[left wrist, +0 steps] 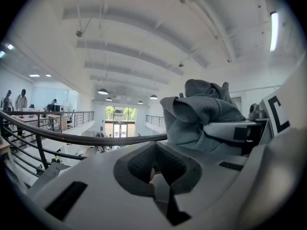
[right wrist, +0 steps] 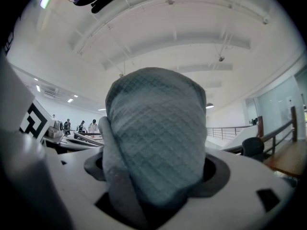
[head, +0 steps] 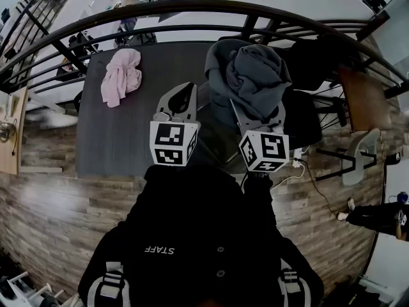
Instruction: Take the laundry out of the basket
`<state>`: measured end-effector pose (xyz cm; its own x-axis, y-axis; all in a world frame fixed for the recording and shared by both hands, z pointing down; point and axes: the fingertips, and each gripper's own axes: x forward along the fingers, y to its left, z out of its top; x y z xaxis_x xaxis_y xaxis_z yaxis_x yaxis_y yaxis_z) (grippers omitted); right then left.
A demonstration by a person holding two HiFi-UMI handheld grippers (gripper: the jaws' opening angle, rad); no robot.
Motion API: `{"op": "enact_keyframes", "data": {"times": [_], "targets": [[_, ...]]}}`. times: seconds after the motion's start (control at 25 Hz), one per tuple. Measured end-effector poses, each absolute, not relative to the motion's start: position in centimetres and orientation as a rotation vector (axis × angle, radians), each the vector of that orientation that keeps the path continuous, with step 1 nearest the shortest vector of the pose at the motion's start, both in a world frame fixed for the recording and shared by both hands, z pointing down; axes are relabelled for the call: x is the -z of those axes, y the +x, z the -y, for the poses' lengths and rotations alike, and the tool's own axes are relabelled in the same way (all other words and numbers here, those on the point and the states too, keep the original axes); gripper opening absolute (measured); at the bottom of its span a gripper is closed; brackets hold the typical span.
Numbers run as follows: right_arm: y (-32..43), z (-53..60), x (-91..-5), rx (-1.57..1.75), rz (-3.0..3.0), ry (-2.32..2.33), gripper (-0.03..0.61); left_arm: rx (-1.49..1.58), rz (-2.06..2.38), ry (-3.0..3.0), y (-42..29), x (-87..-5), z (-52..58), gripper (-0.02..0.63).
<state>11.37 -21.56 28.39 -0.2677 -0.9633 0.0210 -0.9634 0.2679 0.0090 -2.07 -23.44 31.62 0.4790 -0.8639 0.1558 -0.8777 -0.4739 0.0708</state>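
1. Head view.
   - The right gripper [head: 259, 107] is clamped on a bunched grey garment [head: 255, 75] and carries it in the air, right of the table and near the railing [head: 192, 8].
   - Judgement: the garment is held high so its loose folds hang free of whatever lies beneath.
   - The left gripper [head: 181, 94] hangs just left of it, over the right part of the dark table [head: 128, 139].
   - A pink garment [head: 121, 75] lies crumpled at the table's far left, well apart from both grippers. Judgement: it marks where removed laundry goes.
   - The basket cannot be made out with confidence.

2. Left gripper view.
   - The left gripper [left wrist: 154, 164] has its jaws pressed together with nothing between them.
   - The grey garment [left wrist: 201, 114] shows to its right, apart from it.
   - Judgement: this gripper is idle, kept close as a spare hand.

3. Right gripper view.
   - The right gripper [right wrist: 158, 181] has its jaws pinching a thick wad of the grey garment [right wrist: 156, 128], which fills the gap.
   - Judgement: the wide bite suits bulky, limp cloth, and the next move is across to the table.
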Motion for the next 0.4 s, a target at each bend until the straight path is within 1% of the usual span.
{"op": "enact_keyframes", "data": {"times": [0.4], "targets": [[11.20, 21.49, -28.13, 0.025, 2.494, 1.875, 0.430, -0.148, 1.515, 2.573, -1.59, -32.12, 23.39, 0.000]]}}
